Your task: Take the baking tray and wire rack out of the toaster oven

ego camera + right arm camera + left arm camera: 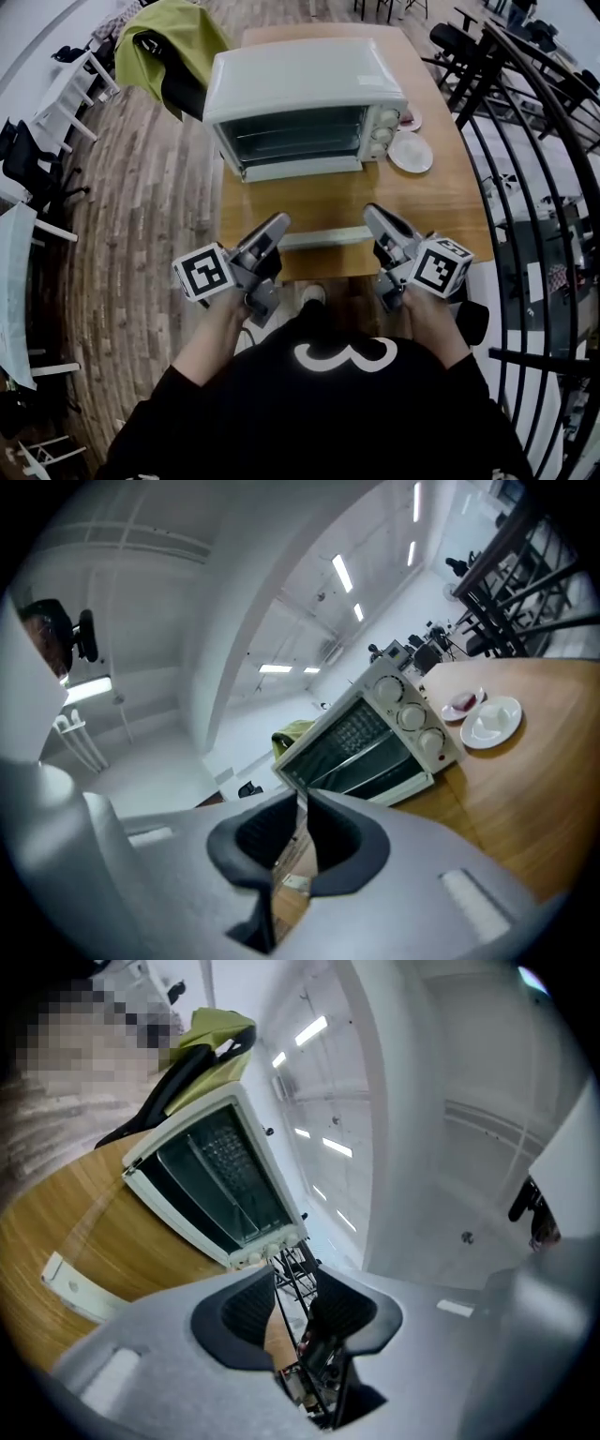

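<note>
Head view shows the toaster oven [305, 103] on the far half of the table [450, 211], its glass door seemingly shut; the wire rack [361, 726] shows as mesh behind the glass; the baking tray I cannot pick out, though it is presumably inside too. Likely trouble: the door has to drop first, and a tug on it or on a snagging rack could drag the light oven toward the edge; the plates [411, 150] just beside its right side could get knocked; the white strip [314, 239] lying between the hands could be swept off. Both hands sit at the near edge, well apart from the oven, pointing level at it, each rolled partly onto its side; the left gripper [275, 228] has its jaws partly apart on nothing; the right gripper [377, 217] has its jaws pressed together, empty.
</note>
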